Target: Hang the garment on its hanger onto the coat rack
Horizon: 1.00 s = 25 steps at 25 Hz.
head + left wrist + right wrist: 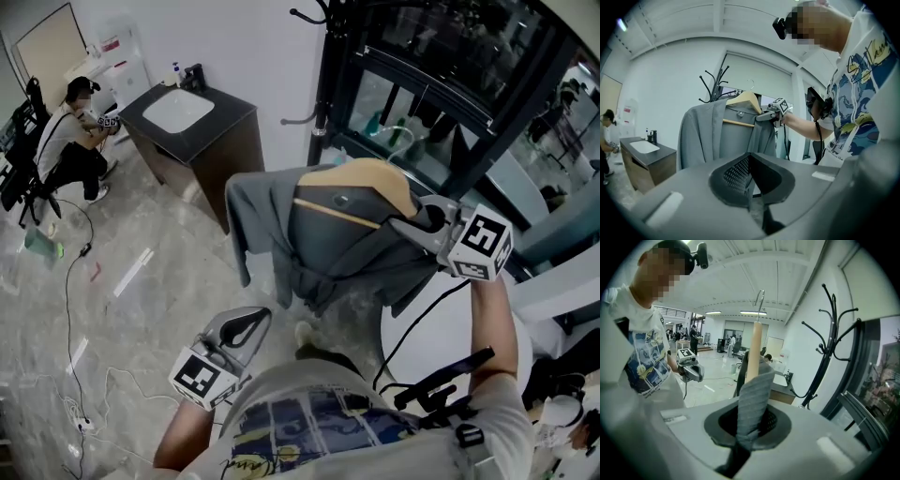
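Right gripper (414, 225): jaws closed tight on the shoulder cloth of the grey jacket (323, 246). The jacket sits on its wooden hanger (373, 178) and is held up in the air near the black coat rack (325, 66) (metal hook (400, 141) not yet on any peg). Left gripper (248, 322): jaws together, nothing between them, low and well apart from the jacket.
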### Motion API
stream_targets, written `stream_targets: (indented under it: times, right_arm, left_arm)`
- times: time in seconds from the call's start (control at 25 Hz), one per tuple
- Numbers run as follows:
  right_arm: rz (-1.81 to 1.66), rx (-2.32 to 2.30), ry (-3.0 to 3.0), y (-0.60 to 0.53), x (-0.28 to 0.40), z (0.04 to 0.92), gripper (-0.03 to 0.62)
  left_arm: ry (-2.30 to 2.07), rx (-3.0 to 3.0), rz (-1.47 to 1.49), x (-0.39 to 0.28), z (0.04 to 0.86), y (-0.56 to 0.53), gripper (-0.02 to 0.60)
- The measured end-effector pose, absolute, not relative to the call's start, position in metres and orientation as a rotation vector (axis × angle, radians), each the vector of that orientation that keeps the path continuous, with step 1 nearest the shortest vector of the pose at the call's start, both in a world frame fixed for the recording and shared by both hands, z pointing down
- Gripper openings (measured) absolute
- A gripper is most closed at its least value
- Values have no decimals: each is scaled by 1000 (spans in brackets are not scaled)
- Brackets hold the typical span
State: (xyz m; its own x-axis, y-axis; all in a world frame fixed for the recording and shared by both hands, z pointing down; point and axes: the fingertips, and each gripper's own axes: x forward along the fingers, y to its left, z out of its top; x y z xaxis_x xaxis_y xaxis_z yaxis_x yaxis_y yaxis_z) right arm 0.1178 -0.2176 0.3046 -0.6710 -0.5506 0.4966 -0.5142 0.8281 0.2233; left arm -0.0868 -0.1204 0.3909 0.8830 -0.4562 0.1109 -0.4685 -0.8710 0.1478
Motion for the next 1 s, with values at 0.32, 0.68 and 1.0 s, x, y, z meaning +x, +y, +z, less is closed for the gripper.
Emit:
stream_targets:
  times: [0.32, 0.68, 1.0]
  right_arm:
    - [-111, 691, -2455, -324, 141, 284, 9]
    - [-87, 681, -2460, -424, 171, 282, 9]
    - [-61, 693, -2447, -496, 183, 287, 9]
  left_arm:
    - [-795, 2863, 103, -60, 384, -184, 5]
    - [-863, 2846, 95, -33, 385, -230, 5]
    - [-922, 2820, 89, -25, 390, -258, 4]
